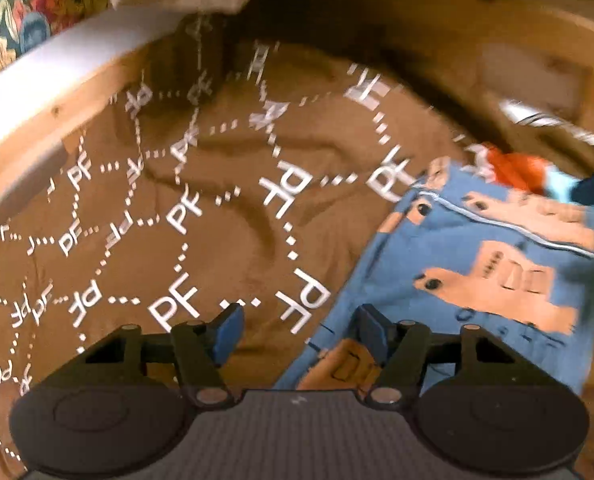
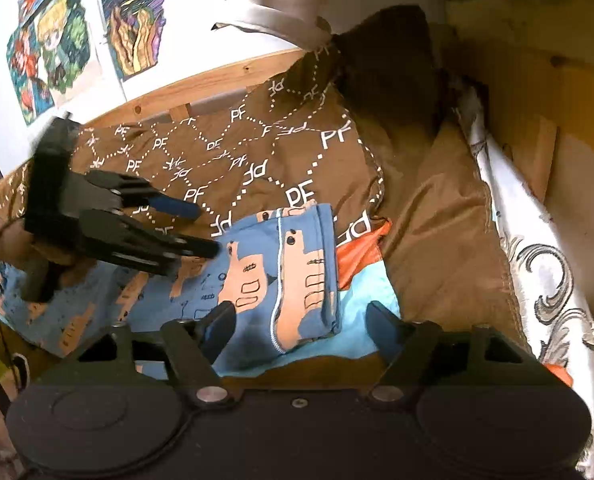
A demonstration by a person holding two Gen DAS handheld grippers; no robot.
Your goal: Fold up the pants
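Your pants are soft blue cloth with peach blocky shapes and a thin pale stripe. In the right wrist view they lie folded in the lower middle of the frame, on a brown bed cover with white "PF" letters and dotted lines. A light blue cloth and a bit of orange cloth peek out from under them on the right.

Your left gripper shows at the left of that view, black and hard with blue pads. Its jaws are spread, and nothing is pinched between them. One fingertip sits over the left edge of the pants; I cannot tell if it touches. Your right gripper is at the bottom, jaws spread too, with the pants just past them.

Only this view shows the bright drawings on the white wall at upper left, and a white cloth with grey swirls at right.

The left wrist view is blurry. It shows the pants at right, the wrinkly cover filling the middle, and a wooden bed rail at upper left.
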